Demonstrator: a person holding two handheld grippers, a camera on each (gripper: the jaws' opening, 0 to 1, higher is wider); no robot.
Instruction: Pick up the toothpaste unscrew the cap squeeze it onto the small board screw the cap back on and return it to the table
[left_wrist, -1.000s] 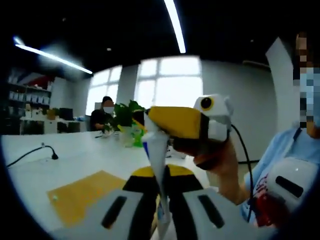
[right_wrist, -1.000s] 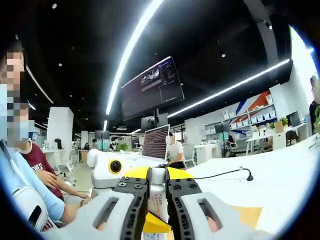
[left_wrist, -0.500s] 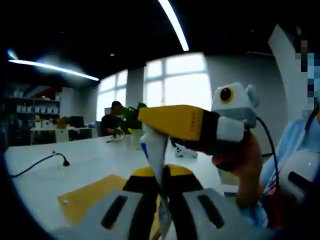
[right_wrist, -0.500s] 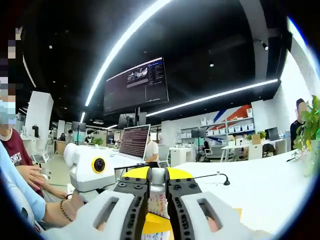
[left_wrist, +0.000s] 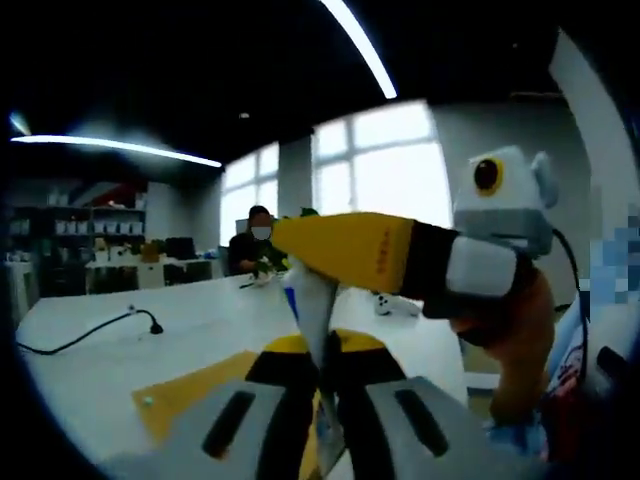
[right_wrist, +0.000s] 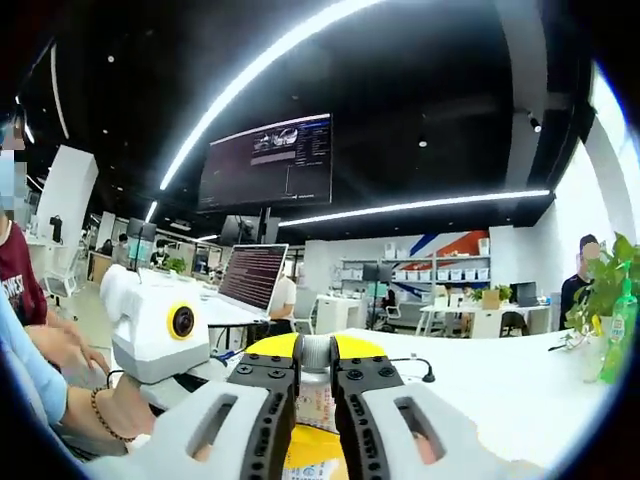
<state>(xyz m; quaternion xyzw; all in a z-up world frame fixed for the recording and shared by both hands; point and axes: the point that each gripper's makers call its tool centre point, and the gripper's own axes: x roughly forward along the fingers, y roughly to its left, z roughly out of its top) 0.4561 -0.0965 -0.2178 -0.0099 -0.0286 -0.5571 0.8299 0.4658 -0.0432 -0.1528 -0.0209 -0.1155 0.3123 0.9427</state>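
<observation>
Left gripper (left_wrist: 322, 400) closed on flat crimped end of toothpaste (left_wrist: 312, 310), holding tube upright above worktop (left_wrist: 200, 320) so its neck stays steady. Right gripper (right_wrist: 316, 400) clamped on cap (right_wrist: 316, 352) at tube's top, its yellow jaws crossing left gripper view from right; grip suits twisting, though whether cap is coming off or going back on cannot be told. Small board (left_wrist: 195, 395) lies flat on worktop just below, placed to catch paste. Beyond: black cable (left_wrist: 90, 330), seated person (left_wrist: 255, 250), bright windows (left_wrist: 375, 170).
</observation>
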